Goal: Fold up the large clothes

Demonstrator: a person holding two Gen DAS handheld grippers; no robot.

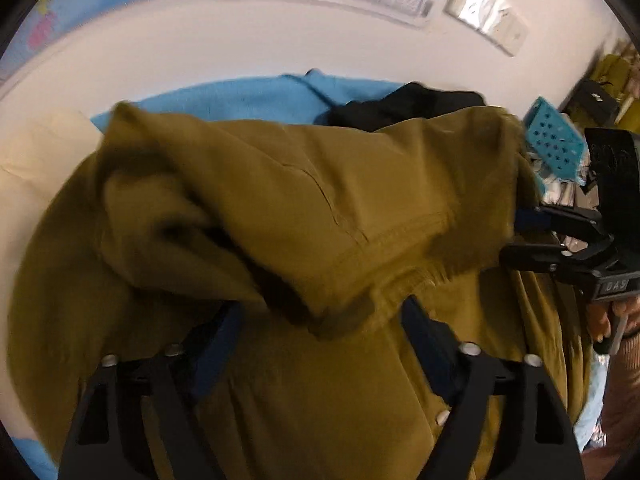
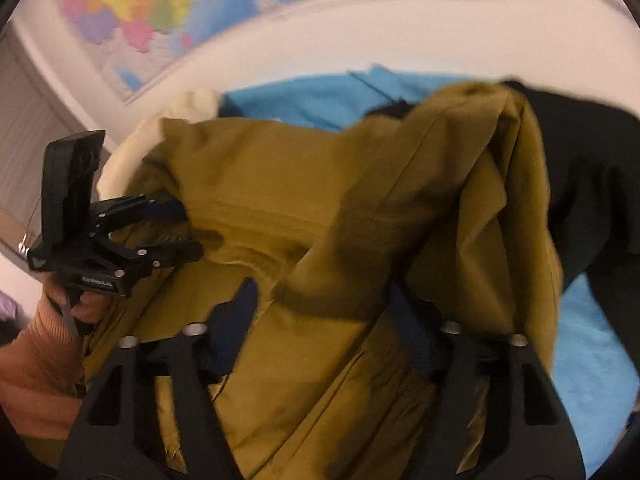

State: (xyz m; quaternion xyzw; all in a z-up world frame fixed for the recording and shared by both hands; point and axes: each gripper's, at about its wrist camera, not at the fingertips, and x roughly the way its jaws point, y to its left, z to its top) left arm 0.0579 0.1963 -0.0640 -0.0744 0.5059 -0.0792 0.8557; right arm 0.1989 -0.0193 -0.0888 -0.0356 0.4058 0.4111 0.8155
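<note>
An olive-green garment [image 1: 304,208] fills both views, bunched and partly folded over itself, lying on a blue cloth surface [image 1: 240,96]. It also fills the right wrist view [image 2: 312,200]. My left gripper [image 1: 320,316] has its fingers spread wide with a fold of the garment draped over and between them. My right gripper [image 2: 320,296] is likewise spread wide, with olive fabric lying between its fingers. Each gripper shows from the side in the other's view, the right [image 1: 516,236] and the left [image 2: 180,228], both at the garment's edge with fabric between their jaws.
A black garment [image 2: 592,184] lies to the right on the blue cloth [image 2: 592,360], and a cream cloth [image 2: 188,112] lies at the far left. A turquoise perforated basket [image 1: 556,140] stands at the right. A white wall with a map [image 2: 132,4] is behind.
</note>
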